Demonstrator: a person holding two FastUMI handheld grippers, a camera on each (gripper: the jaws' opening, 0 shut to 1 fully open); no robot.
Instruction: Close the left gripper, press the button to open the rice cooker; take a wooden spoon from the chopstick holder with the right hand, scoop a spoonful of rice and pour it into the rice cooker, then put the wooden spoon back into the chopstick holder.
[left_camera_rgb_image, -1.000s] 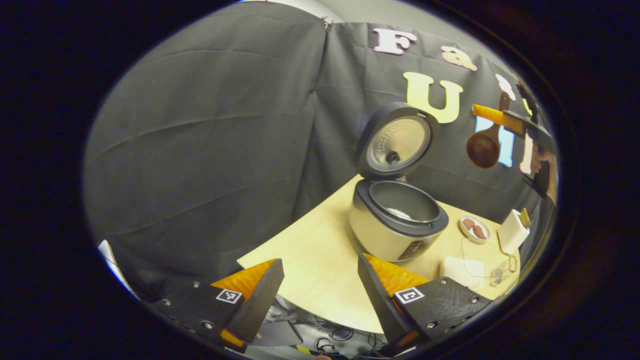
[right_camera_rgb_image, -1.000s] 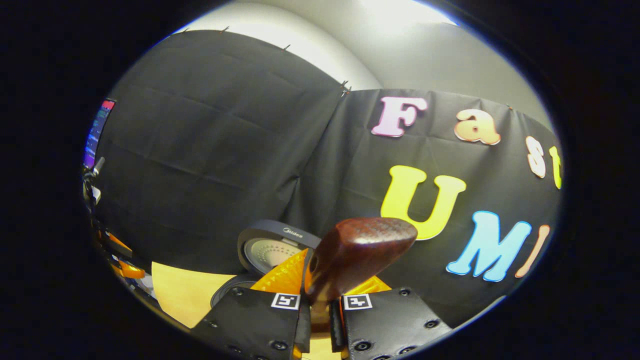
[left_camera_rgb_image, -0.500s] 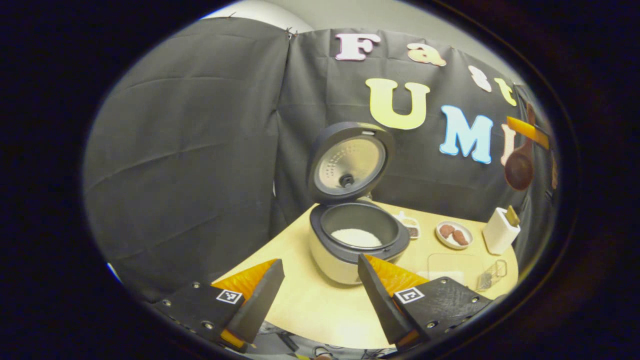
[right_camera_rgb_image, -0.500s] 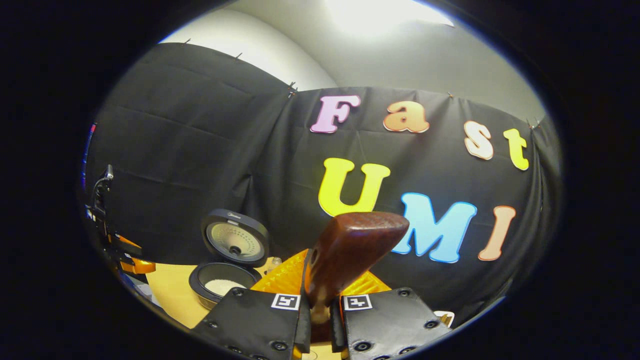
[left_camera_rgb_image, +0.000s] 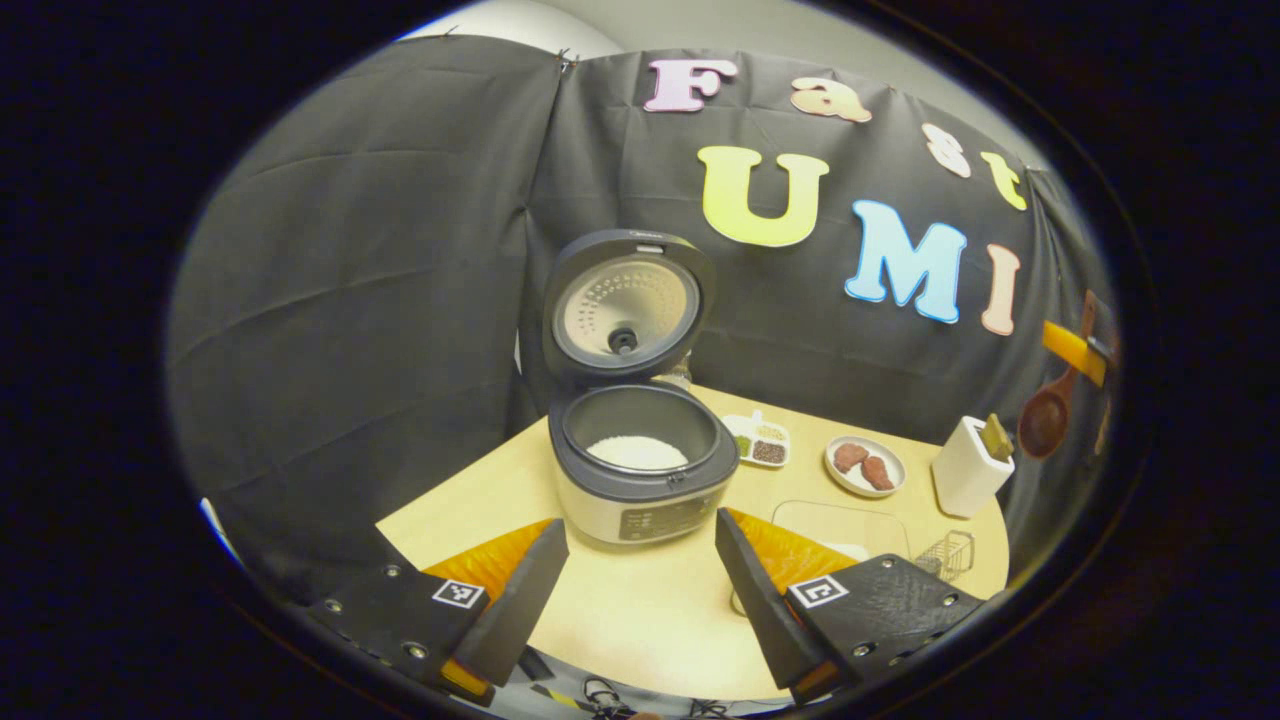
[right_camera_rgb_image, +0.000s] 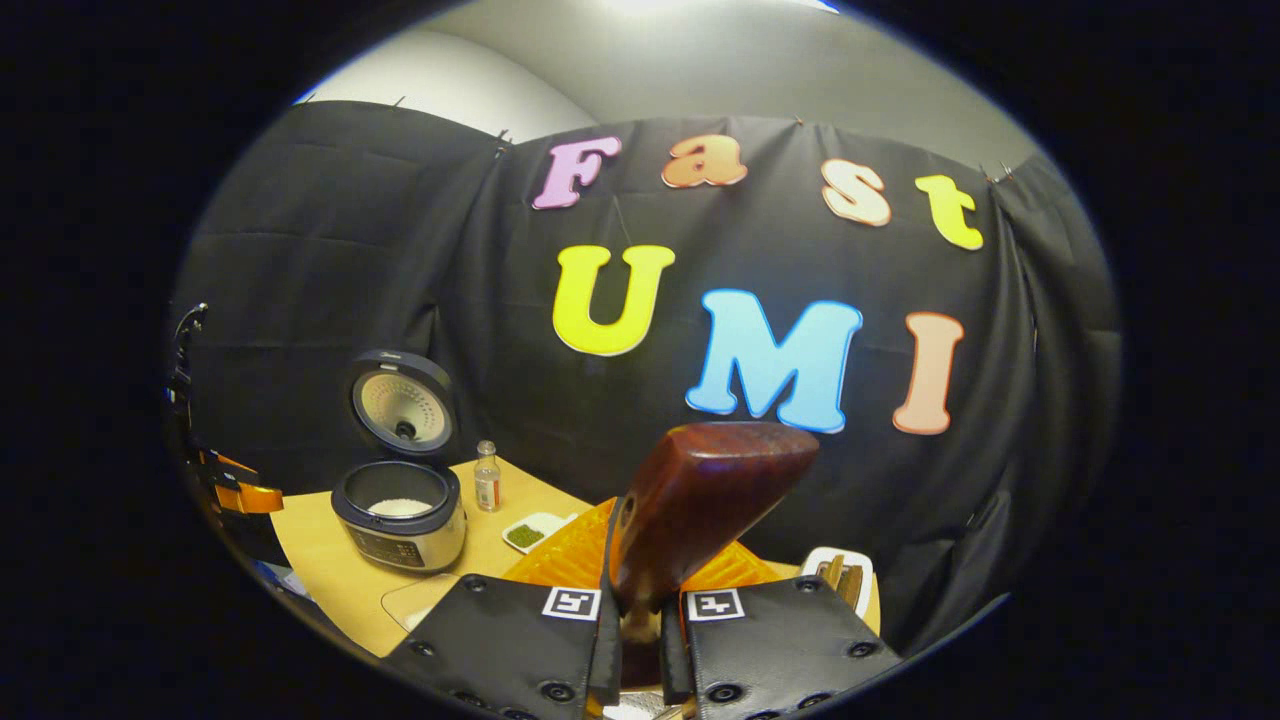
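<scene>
Rice cooker (left_camera_rgb_image: 640, 470), dark-rimmed with lid raised and white rice inside, stands near the table's (left_camera_rgb_image: 640, 610) left edge. Right hand-held gripper (right_camera_rgb_image: 640, 600) clamps the dark brown wooden spoon (right_camera_rgb_image: 700, 500); white square chopstick holder (left_camera_rgb_image: 968, 468) sits at the right edge. Left hand-held gripper (left_camera_rgb_image: 640, 570) is spread wide, empty.

Right claw (right_camera_rgb_image: 640, 610) grips the wooden spoon (right_camera_rgb_image: 705, 505), rice cooker (right_camera_rgb_image: 400, 515) open at left
</scene>
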